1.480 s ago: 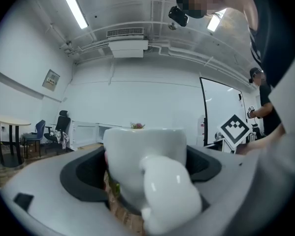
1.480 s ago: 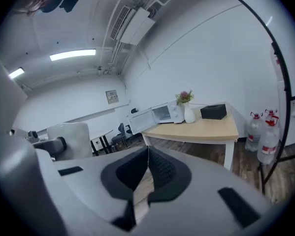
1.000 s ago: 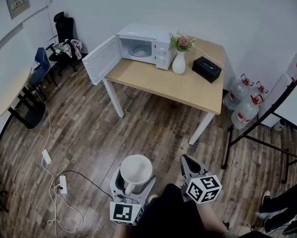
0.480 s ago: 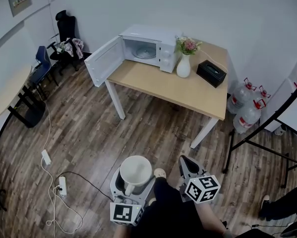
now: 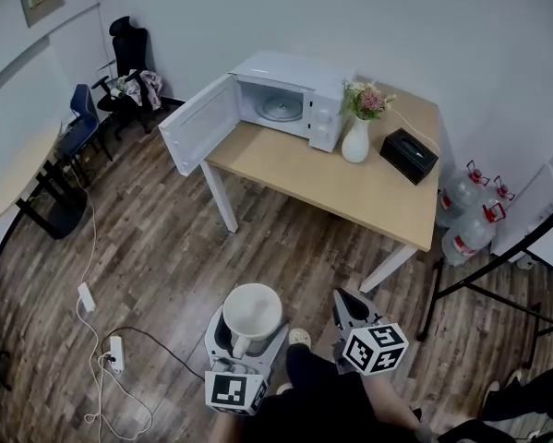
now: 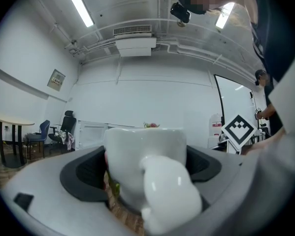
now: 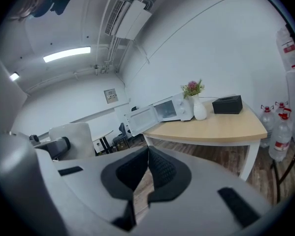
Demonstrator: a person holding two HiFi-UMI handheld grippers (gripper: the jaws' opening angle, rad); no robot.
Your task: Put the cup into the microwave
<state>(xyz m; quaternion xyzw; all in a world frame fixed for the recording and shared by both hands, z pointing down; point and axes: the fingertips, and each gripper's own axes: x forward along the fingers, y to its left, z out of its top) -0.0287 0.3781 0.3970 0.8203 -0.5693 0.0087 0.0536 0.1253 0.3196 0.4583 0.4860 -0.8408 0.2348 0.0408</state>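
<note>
You stand on the wood floor (image 5: 165,247), well apart from the worktop (image 5: 350,187), with a gripper in each hand. Your left gripper (image 5: 249,336) has its jaws clamped on the white cup (image 5: 252,307), which sits upright between them with its mouth up. The left gripper view shows the cup (image 6: 147,166) filling the gap between the dark pads, its handle turned back toward the camera.

Your right gripper (image 5: 343,301) hangs just beside the left one. Its jaws are pressed together at the tips and carry nothing, as the right gripper view (image 7: 147,173) makes plain.

Across the room, the white microwave (image 5: 294,100) stands at the far left corner of the worktop. Its door (image 5: 198,123) is swung wide to the left, past the worktop's edge, and the glass turntable shows inside. Just beside the microwave on the right stands a white vase (image 5: 355,142) of pink flowers (image 5: 368,101), and a black box (image 5: 408,155) lies near it. Water bottles (image 5: 465,238) stand on the floor by the wall to the right of the worktop. A power strip (image 5: 117,347) and its cable lie on the floor to your left.
</note>
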